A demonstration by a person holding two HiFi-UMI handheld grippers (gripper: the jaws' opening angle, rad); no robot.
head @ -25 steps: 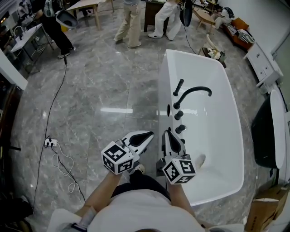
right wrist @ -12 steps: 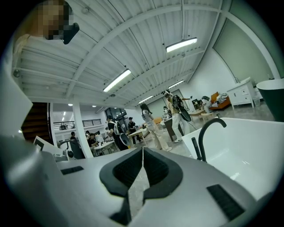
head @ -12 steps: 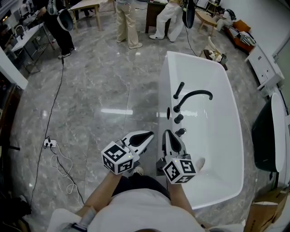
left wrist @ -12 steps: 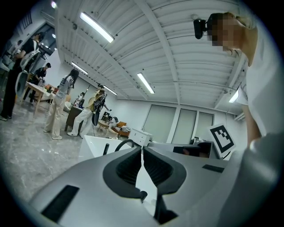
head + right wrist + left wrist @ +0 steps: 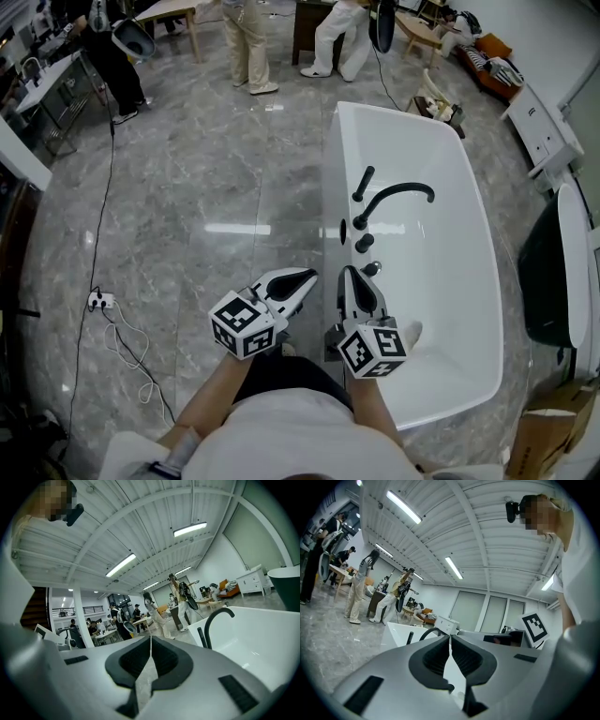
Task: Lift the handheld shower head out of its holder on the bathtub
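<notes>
**Head view.** At the lower middle, left gripper [image 5: 302, 278] and right gripper [image 5: 350, 274] side by side, both pointing away from the person. Each with jaws pressed together, nothing between. Left one over the grey marble floor [image 5: 187, 187], just beside the white bathtub [image 5: 330, 178]; right one over the tub's near rim. Farther along that rim, the handheld shower head [image 5: 363, 182]: a black stick upright in its holder, well apart from both grippers. Beside it, the curved black faucet [image 5: 401, 194] arching over the basin. Between faucet and right gripper, a row of black knobs [image 5: 364, 244]. At left on the floor, a power strip [image 5: 101, 300] with its cable. At the far end, several people [image 5: 246, 47] standing.

**Left gripper view.** Jaws shut tight, tips meeting, empty. Beyond them the bathtub [image 5: 396, 632], with the shower head [image 5: 409, 637] upright on its rim and the faucet [image 5: 432, 631] just right of it. People [image 5: 356, 592] at far left.

**Right gripper view.** Jaws closed on nothing, pads touching along the middle line. At right the bathtub [image 5: 262, 634], faucet [image 5: 218, 618] rising over its rim. Just left of the faucet, the shower head [image 5: 201, 637], upright and untouched, lower end hidden behind the gripper. People [image 5: 154, 611] in the background.
</notes>
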